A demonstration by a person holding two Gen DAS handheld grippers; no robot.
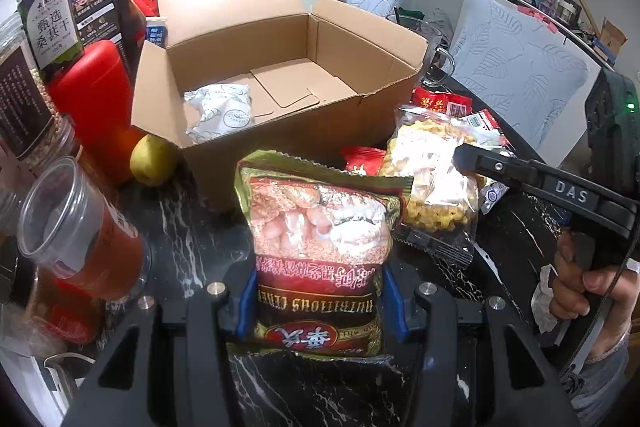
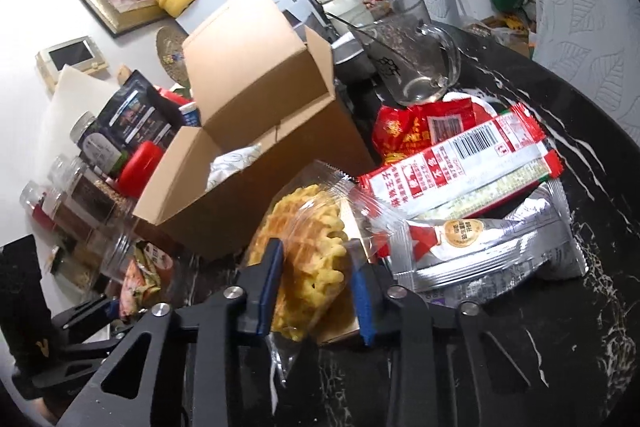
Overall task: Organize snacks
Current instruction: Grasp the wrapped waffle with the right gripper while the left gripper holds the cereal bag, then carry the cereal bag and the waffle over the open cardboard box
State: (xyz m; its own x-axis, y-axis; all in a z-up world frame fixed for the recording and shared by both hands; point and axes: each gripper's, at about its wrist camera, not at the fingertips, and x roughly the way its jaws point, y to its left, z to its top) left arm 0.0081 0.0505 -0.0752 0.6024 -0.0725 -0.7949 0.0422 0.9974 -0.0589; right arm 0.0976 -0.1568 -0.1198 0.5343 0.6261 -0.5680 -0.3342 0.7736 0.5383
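You're pinching the crinkly foil cereal bag point(image 1: 320, 259) lower centre with your left gripper point(image 1: 320, 301), ready for the open cardboard box point(image 1: 288, 131) behind it. Your right gripper point(image 2: 316, 291) is clamping the bumpy waffle pack point(image 2: 308, 247), soft clear plastic, centre frame beside the box.

Left wrist view: close, tilted steeply down along its fingers point(image 1: 394, 301) over the counter point(image 1: 192, 227), facing the box point(image 1: 280, 75). Right wrist view: close, shallower tilt, facing the box point(image 2: 256, 155) from its right. Shared: box, waffle pack point(image 1: 436, 179) point(image 2: 308, 259).
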